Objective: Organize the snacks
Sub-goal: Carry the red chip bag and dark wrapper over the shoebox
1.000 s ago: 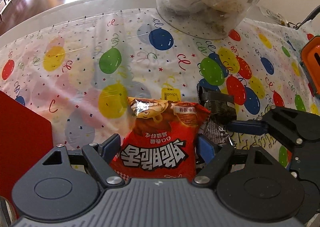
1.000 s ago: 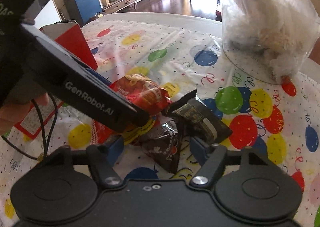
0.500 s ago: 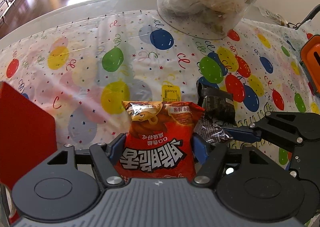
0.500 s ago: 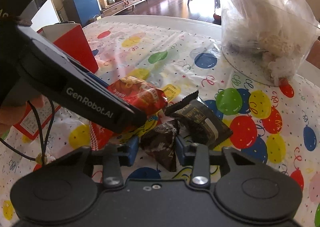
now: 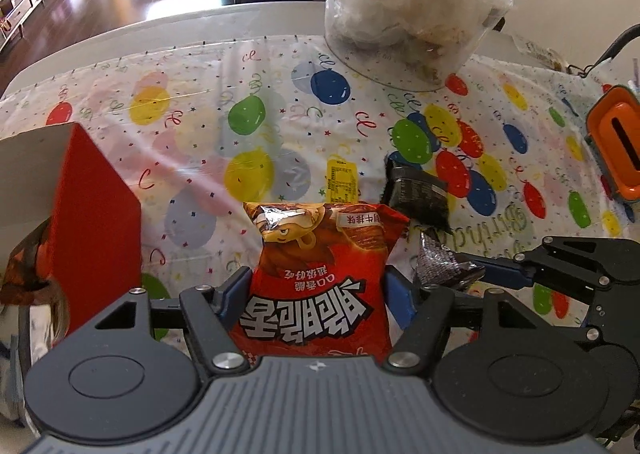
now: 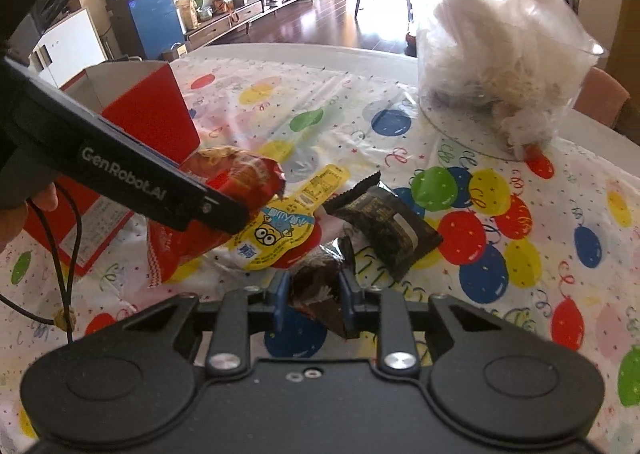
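My left gripper (image 5: 316,288) is shut on a red snack bag (image 5: 320,254), pads pressing both its sides, and the bag is lifted off the balloon-print tablecloth (image 5: 248,122). The right wrist view shows the same bag (image 6: 240,178) under the left gripper's black finger. My right gripper (image 6: 314,290) is shut on a small dark brown snack packet (image 6: 316,274), crumpled between the blue pads and raised a little. That packet (image 5: 440,266) also shows at the right gripper's tip in the left wrist view. An open red box (image 5: 96,214) stands to the left.
A black snack packet (image 6: 384,222) and a yellow-lidded cup (image 6: 280,230) lie on the cloth ahead. A clear plastic container (image 5: 408,10) of white stuffing stands at the far edge. An orange device (image 5: 616,142) sits at the right. A hand (image 6: 16,210) and a cable are at the left.
The right jaws closed onto the dark brown packet and lifted it. The left jaws tightened on the red bag and raised it, bringing the red box further into view.
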A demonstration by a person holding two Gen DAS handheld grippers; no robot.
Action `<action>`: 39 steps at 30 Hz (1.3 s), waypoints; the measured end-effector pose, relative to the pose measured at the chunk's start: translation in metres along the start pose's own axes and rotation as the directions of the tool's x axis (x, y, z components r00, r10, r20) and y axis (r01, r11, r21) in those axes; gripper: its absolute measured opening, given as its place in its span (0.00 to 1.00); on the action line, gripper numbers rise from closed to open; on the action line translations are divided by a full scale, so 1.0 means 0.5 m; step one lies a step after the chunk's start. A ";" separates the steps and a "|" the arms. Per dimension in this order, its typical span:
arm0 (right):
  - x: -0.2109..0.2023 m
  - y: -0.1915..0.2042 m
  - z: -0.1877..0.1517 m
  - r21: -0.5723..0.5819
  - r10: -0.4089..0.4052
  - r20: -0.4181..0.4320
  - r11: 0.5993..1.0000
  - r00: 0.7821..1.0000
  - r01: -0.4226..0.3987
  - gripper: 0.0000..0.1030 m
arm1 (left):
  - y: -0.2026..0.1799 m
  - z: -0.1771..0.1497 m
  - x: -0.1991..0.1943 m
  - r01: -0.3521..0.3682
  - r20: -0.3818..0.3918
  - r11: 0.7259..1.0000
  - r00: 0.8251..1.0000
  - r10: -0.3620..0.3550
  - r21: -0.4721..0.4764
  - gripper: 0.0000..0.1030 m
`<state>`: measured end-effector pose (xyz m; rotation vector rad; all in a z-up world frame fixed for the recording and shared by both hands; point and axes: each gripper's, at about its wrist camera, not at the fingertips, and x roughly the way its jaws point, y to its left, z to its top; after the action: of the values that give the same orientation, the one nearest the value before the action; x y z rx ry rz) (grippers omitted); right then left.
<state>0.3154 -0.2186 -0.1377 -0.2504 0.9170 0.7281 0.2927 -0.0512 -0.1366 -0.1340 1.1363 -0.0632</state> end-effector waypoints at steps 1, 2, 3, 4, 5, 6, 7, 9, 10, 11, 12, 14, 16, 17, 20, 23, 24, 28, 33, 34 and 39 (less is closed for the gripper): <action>-0.011 0.003 -0.001 0.001 -0.003 0.005 1.000 1.000 0.003 0.24 | -0.001 -0.004 -0.009 -0.001 0.003 1.000 1.000 0.001 0.001 0.67; -0.022 0.007 -0.001 0.001 -0.004 0.011 1.000 1.000 0.004 0.24 | -0.003 -0.008 -0.018 0.001 0.009 1.000 1.000 -0.001 0.002 0.67; -0.033 0.011 -0.002 0.001 -0.006 0.015 1.000 1.000 0.006 0.24 | -0.004 -0.012 -0.030 0.005 0.017 1.000 1.000 -0.005 0.006 0.67; -0.044 0.015 -0.002 0.002 -0.009 0.021 1.000 1.000 0.009 0.24 | -0.005 -0.016 -0.040 0.006 0.024 1.000 1.000 -0.006 0.008 0.67; -0.055 0.018 -0.002 0.004 -0.012 0.026 1.000 1.000 0.012 0.24 | -0.005 -0.019 -0.052 0.003 0.031 1.000 1.000 -0.003 0.009 0.67; -0.066 0.022 -0.002 0.006 -0.015 0.029 1.000 0.999 0.014 0.24 | -0.006 -0.021 -0.063 0.000 0.037 1.000 0.999 0.000 0.011 0.67; -0.075 0.026 -0.001 0.006 -0.019 0.032 1.000 0.999 0.018 0.24 | -0.006 -0.023 -0.072 -0.001 0.043 1.000 0.999 0.001 0.013 0.67; -0.098 0.036 0.001 0.006 -0.023 0.044 1.000 0.999 0.023 0.24 | -0.004 -0.028 -0.095 0.000 0.054 1.000 0.999 -0.001 0.012 0.67; -0.108 0.042 0.003 0.005 -0.026 0.050 1.000 0.998 0.026 0.24 | -0.004 -0.031 -0.104 0.002 0.059 1.000 0.998 -0.003 0.012 0.67; -0.118 0.047 0.004 0.006 -0.031 0.055 1.000 0.998 0.030 0.24 | -0.003 -0.033 -0.115 0.001 0.065 1.000 0.998 -0.001 0.012 0.67; -0.127 0.052 0.006 0.007 -0.034 0.061 0.999 0.998 0.034 0.24 | -0.002 -0.036 -0.128 -0.004 0.071 1.000 0.997 0.003 0.013 0.67; -0.146 0.063 0.010 0.008 -0.037 0.075 0.999 0.997 0.036 0.24 | 0.002 -0.041 -0.148 -0.004 0.086 1.000 0.996 0.003 0.014 0.67; -0.163 0.074 0.015 0.009 -0.042 0.086 0.999 0.995 0.041 0.24 | 0.009 -0.045 -0.169 0.004 0.097 1.000 0.995 -0.006 0.012 0.67; -0.172 0.082 0.018 0.009 -0.043 0.092 0.999 0.995 0.042 0.24 | 0.014 -0.047 -0.182 0.010 0.105 1.000 0.994 -0.011 0.013 0.67; -0.191 0.107 0.029 0.003 -0.045 0.107 0.999 0.993 0.045 0.24 | 0.028 -0.053 -0.212 0.012 0.121 1.000 0.993 -0.014 0.015 0.67; -0.204 0.133 0.041 -0.006 -0.045 0.119 0.999 0.992 0.046 0.24 | 0.048 -0.058 -0.239 0.006 0.134 1.000 0.991 -0.008 0.009 0.68; -0.208 0.142 0.047 -0.010 -0.047 0.124 0.999 0.991 0.049 0.24 | 0.058 -0.059 -0.249 0.007 0.138 1.000 0.990 -0.008 0.006 0.68; -0.212 0.178 0.067 -0.012 -0.043 0.135 0.999 0.990 0.046 0.24 | 0.093 -0.066 -0.282 -0.008 0.155 1.000 0.988 0.008 0.000 0.68; -0.205 0.229 0.095 -0.026 -0.041 0.149 0.999 0.988 0.045 0.24 | 0.150 -0.077 -0.320 -0.024 0.179 1.000 0.984 0.027 -0.016 0.68; -0.202 0.241 0.101 -0.032 -0.039 0.153 0.999 0.987 0.044 0.24 | 0.162 -0.081 -0.326 -0.026 0.182 0.999 0.983 0.029 -0.019 0.68; -0.182 0.294 0.129 -0.057 -0.030 0.164 0.998 0.986 0.040 0.24 | 0.227 -0.092 -0.352 -0.049 0.195 0.998 0.979 0.056 -0.044 0.68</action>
<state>0.2223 -0.1208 -0.0119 -0.2560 0.7343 0.7331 0.1751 0.0788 -0.0129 -0.1416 0.9431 0.0190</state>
